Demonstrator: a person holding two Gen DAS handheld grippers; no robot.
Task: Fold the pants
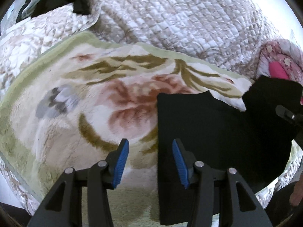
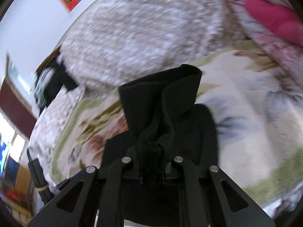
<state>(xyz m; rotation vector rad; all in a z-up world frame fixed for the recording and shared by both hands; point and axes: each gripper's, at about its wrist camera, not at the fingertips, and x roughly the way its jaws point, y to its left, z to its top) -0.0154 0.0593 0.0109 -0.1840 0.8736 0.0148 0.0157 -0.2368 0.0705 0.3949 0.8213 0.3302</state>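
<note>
Pants: one black pair (image 1: 217, 132), lying flat on the floral blanket (image 1: 75, 113) on the bed, one end lifted at the right.
Left claw (image 1: 150, 162): fingers apart, two blue pads (image 1: 121, 162) showing, nothing between them; it hangs over the left edge of the pants.
Right claw (image 2: 151, 149): clamped on a bunched fold of the pants (image 2: 161, 94), which stands up in front of it.
Bedding: one quilted cover (image 1: 170, 19), one pink floral pillow (image 1: 280, 64).
</note>
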